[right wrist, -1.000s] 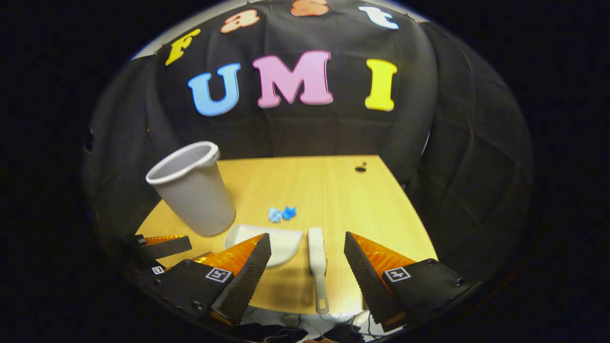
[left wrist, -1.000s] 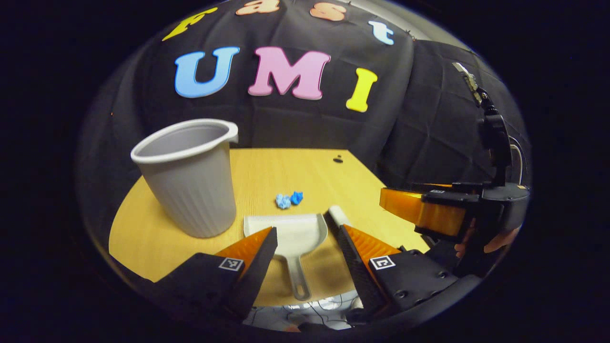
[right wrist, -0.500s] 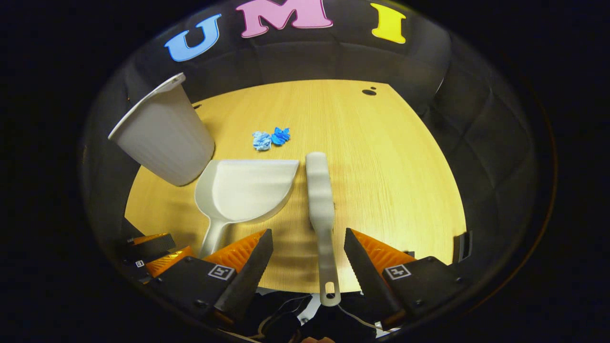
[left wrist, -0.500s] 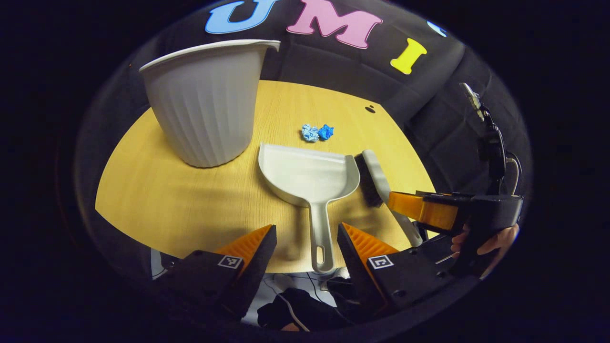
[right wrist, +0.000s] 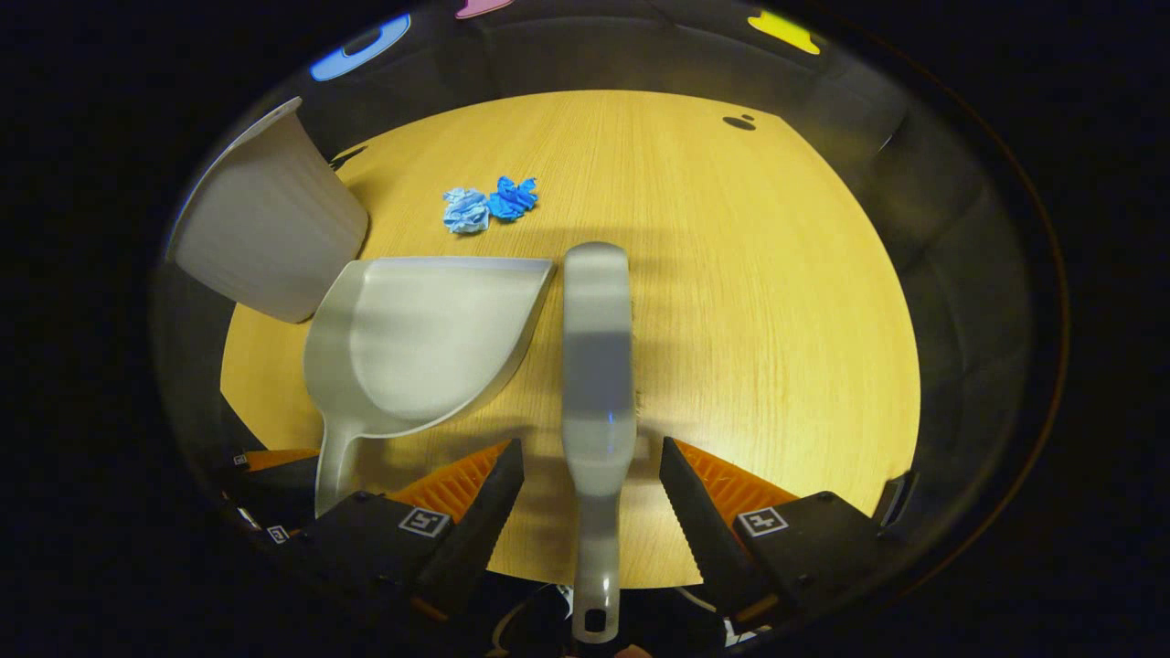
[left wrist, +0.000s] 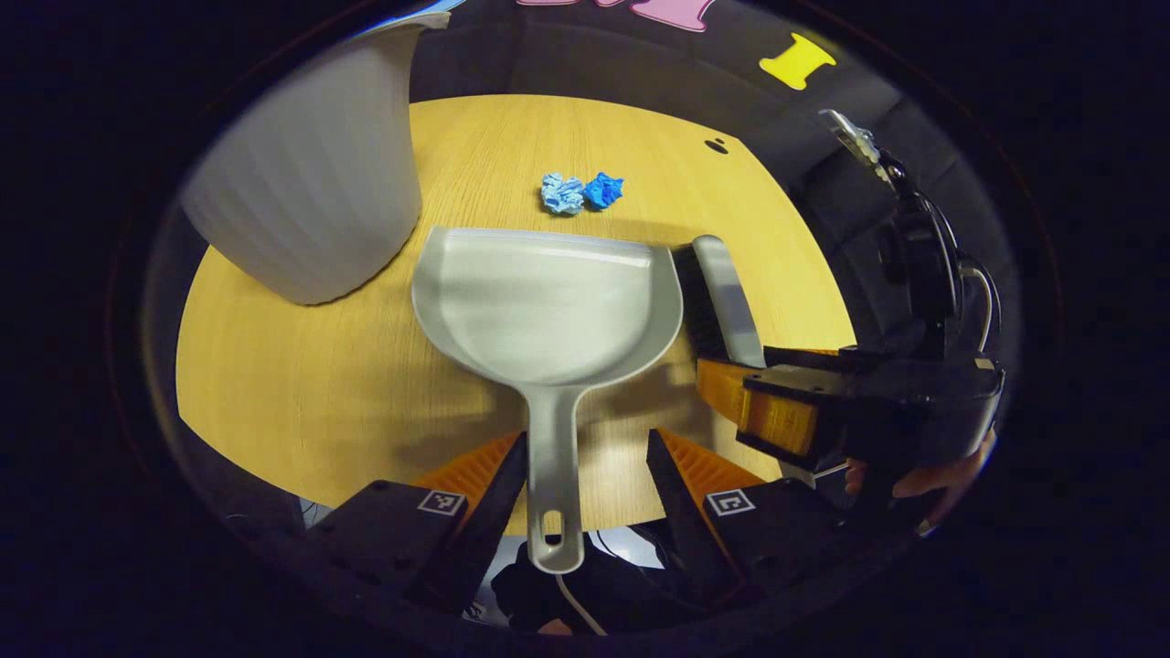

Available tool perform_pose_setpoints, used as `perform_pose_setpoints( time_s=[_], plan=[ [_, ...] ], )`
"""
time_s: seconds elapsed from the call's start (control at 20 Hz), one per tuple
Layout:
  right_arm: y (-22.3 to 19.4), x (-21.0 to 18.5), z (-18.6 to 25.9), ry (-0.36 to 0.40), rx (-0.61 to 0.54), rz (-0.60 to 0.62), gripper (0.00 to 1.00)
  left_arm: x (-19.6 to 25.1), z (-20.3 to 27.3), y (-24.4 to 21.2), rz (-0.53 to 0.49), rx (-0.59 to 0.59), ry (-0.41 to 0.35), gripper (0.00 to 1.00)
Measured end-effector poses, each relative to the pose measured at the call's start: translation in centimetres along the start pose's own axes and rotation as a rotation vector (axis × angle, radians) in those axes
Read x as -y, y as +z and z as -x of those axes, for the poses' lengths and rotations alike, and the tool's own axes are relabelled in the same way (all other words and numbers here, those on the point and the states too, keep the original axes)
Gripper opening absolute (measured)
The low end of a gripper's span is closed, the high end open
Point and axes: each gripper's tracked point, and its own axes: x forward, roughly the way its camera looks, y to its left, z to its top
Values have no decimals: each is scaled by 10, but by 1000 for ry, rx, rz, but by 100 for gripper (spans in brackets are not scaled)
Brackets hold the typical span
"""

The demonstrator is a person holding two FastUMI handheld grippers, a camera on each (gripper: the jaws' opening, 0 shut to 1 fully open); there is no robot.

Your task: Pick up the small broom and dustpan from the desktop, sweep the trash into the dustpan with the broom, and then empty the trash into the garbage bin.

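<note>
The left gripper [left wrist: 585, 457] stands open around the dustpan [left wrist: 548, 302] handle, gripping nothing yet; the right gripper [right wrist: 590, 466] is open around the small broom [right wrist: 598, 366] handle the same way. Both tools lie flat on the desktop [right wrist: 759, 302], side by side. The risk I see: both handles stick out over the desk edge, so a closing finger could push one sideways or tip it off. The broom bristles are mostly hidden, and the garbage bin [left wrist: 302, 192] is cut off at its top. The two blue paper scraps [left wrist: 581, 192] lie just beyond the dustpan lip

Grey plastic dustpan [left wrist: 548, 306] and grey small broom [right wrist: 597, 356] flat at frame centre.
Two crumpled blue paper scraps [left wrist: 580, 192] lie above them; ribbed grey bin [left wrist: 306, 183] stands upper left.
</note>
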Motion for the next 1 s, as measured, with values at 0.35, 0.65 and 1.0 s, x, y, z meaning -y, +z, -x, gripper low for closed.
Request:
perform_pose_setpoints(
  time_s=[0.35, 0.65, 1.0],
  plan=[
    [0, -8, -20, 103, -99, 40, 78, 1, -16, 24, 80, -132, 112, 78],
    [2, -5, -23, 67, -109, 44, 73, -10, -28, 24, 52, -226, 134, 79],
    [3, 3, -30, -54, -130, 29, 74, -26, -23, 23, -43, -338, 151, 74]
  ],
)
